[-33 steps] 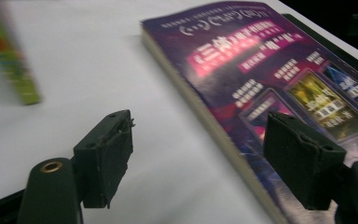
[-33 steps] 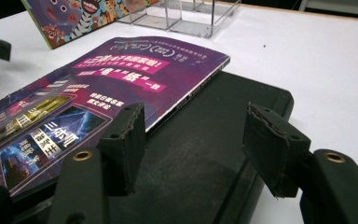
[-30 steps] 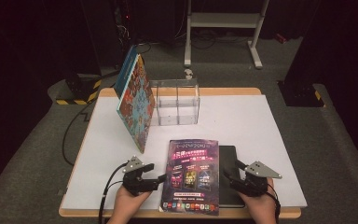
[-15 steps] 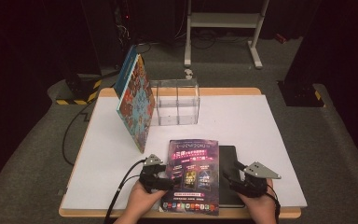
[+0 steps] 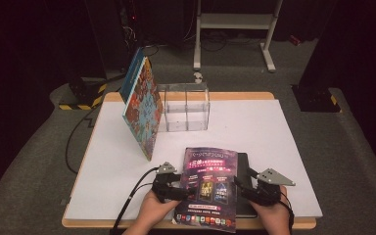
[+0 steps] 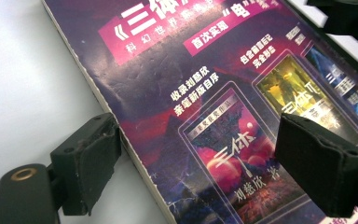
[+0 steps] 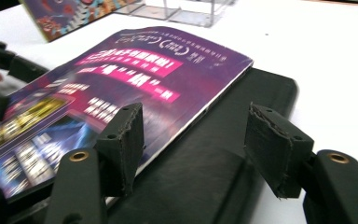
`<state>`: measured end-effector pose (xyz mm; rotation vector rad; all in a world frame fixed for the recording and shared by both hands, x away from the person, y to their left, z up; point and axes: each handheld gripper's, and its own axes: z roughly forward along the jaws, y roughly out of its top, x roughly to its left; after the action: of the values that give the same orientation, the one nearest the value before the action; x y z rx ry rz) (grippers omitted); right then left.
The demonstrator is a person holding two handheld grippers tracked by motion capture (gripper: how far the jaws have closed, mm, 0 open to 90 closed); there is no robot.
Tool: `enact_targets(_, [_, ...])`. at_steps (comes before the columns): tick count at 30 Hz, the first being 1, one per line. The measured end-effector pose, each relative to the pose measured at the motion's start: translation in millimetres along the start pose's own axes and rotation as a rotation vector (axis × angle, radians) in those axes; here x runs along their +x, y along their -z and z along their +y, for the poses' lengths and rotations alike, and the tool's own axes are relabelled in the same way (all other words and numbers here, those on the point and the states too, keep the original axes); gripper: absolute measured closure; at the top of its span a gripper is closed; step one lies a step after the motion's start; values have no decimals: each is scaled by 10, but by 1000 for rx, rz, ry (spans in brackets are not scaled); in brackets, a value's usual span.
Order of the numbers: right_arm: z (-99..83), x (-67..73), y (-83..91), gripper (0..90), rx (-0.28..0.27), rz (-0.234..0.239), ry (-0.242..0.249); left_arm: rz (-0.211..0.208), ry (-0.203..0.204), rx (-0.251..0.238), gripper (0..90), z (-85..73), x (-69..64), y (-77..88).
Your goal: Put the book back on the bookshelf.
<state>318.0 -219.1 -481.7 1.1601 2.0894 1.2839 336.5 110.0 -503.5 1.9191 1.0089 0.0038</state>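
- High view: the purple paperback book (image 5: pixel 210 188) lies flat near the table's (image 5: pixel 293 142) front edge, partly over a black pad (image 5: pixel 244 171), between the two tools. The left gripper (image 5: pixel 183 185) is at the book's left edge, the right gripper (image 5: pixel 241 185) at its right edge over the pad. My worry is that pushing from one side alone would slide the book across the pad or off the front edge rather than raise it.
- Left gripper view: the jaws stand apart and have just been opening and then easing in slightly; one pad (image 6: pixel 89 161) sits just outside the book's (image 6: pixel 223 107) spine edge on the white table, the other hangs over the cover. Nothing is pinched. Closing from here could nip only the front cover, so that it creases or peels up while the pages stay down.
- Right gripper view: the jaws are open with no grip; the near pad (image 7: pixel 123 140) hovers by the book's (image 7: pixel 135 79) free edge, and the other is above the black pad (image 7: pixel 242 121). Closing here might catch the pad along with the book, or scrape the cover's corner. The clear acrylic box (image 7: pixel 186 11) and the leaning colourful book (image 7: pixel 70 11) are far beyond the jaws, and I judge them at no risk.
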Motion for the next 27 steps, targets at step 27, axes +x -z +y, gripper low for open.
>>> enact_targets(27, [87,-190,-129,353,105,-10,-199,-2,-124,-48,207,36,-221,-77])
